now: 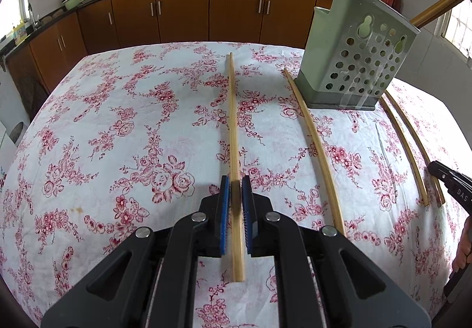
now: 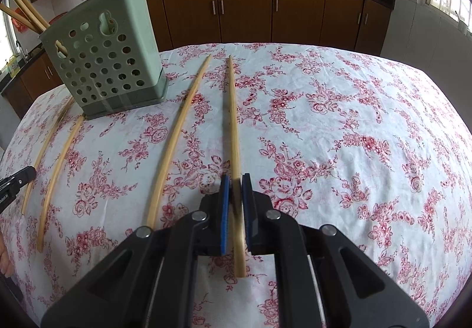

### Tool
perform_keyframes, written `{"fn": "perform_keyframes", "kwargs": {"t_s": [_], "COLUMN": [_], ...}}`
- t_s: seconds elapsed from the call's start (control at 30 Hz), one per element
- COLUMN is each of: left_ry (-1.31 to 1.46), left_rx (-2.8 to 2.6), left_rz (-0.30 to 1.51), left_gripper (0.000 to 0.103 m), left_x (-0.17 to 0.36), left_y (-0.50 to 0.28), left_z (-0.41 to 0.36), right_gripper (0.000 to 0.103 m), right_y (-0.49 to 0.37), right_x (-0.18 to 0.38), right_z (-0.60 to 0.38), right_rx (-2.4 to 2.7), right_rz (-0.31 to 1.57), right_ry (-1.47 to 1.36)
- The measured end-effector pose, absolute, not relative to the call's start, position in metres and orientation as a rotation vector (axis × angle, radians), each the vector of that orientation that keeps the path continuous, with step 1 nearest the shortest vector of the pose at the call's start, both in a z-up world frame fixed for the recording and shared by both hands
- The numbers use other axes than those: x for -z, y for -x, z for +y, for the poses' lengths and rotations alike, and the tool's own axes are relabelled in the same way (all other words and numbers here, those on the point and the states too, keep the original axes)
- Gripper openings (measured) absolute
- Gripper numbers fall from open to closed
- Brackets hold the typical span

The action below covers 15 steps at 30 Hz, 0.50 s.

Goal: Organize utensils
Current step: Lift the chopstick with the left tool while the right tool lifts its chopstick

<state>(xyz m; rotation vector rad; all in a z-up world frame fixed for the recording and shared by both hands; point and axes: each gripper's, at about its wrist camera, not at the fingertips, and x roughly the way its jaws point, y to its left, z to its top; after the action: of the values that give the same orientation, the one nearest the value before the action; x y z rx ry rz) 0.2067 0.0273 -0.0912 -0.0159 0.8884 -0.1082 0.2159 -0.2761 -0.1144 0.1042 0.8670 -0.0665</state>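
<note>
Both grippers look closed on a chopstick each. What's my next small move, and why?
Probably lift the left gripper with its chopstick clear of the tablecloth, then toward the green holder. Both grippers are shut on chopsticks that lie along the cloth, and the holder already has chopsticks standing in it.

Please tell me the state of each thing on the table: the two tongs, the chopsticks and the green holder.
Left tongs: shut on a chopstick.
Right tongs: shut on another chopstick.
Middle chopstick: lying loose on the tablecloth.
Green holder: upright, chopsticks already inside.
</note>
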Motion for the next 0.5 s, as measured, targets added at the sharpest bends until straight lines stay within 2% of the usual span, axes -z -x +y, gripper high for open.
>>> {"fn": "perform_keyframes", "kwargs": {"t_s": [0.3, 0.5], "left_ry": [-0.022, 0.041], "left_rx": [0.118, 0.132], "left_rz": [0.897, 0.812], "left_gripper": [0.008, 0.007], "left_x": [0.09, 0.053], "left_y": [-0.192, -0.188], "left_z": [0.026, 0.04], "right_gripper": [0.008, 0.008], "right_y": [-0.204, -0.185], "right_x": [0.109, 0.064], "right_z": [-0.278, -0.291], "right_rx": [0.057, 0.07], "right_rz": [0.855, 0.719], "right_ry": [-0.112, -0.109]}}
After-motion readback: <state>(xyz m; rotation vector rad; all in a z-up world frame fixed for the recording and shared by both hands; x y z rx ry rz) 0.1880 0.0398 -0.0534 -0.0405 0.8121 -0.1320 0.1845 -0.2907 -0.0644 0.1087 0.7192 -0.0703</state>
